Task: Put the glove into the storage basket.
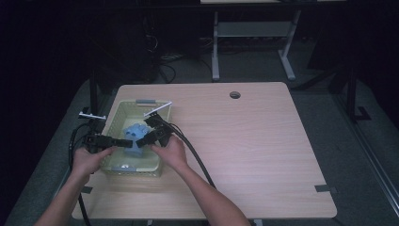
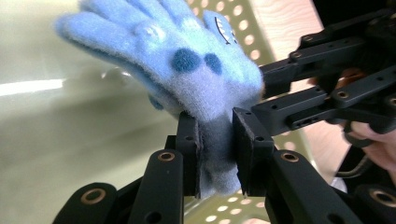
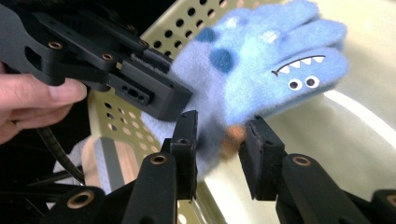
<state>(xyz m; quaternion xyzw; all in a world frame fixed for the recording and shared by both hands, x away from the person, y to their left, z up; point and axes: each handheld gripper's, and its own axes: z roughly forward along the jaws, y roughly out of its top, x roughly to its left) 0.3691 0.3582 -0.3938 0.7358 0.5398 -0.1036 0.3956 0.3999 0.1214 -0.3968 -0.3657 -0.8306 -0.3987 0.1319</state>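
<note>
Room: dark surroundings beyond the lit work area, a grey floor with cables, and the legs of a second desk at the far side.
Surface: a light wooden table (image 1: 244, 141) with a round cable hole (image 1: 235, 94) near its far edge and grey tape tabs at its near corners.
Basket: a pale green perforated basket (image 1: 162, 112) standing at the left part of the table, its near wall close to both hands.
Glove: a fuzzy blue child's glove (image 2: 187, 70) with dark blue spots and a monster face of white teeth and two eyes; it hangs inside the basket, raised off the basket floor, cuff end down toward the jaws.
Left gripper: the left gripper (image 2: 215, 149) reaches in from the basket's left side; its jaws are clenched on the glove's cuff, the fabric squeezed between the pads.
Right gripper: the right gripper (image 3: 219, 140) comes in from the basket's right side; a fold of the cuff lies between its jaws, pressed to the left pad, while a gap stands before the right pad, so the grip looks released.
Hands: the left hand (image 1: 89, 157) and the right hand (image 1: 171, 151) each hold a gripper at the basket's near corners.
</note>
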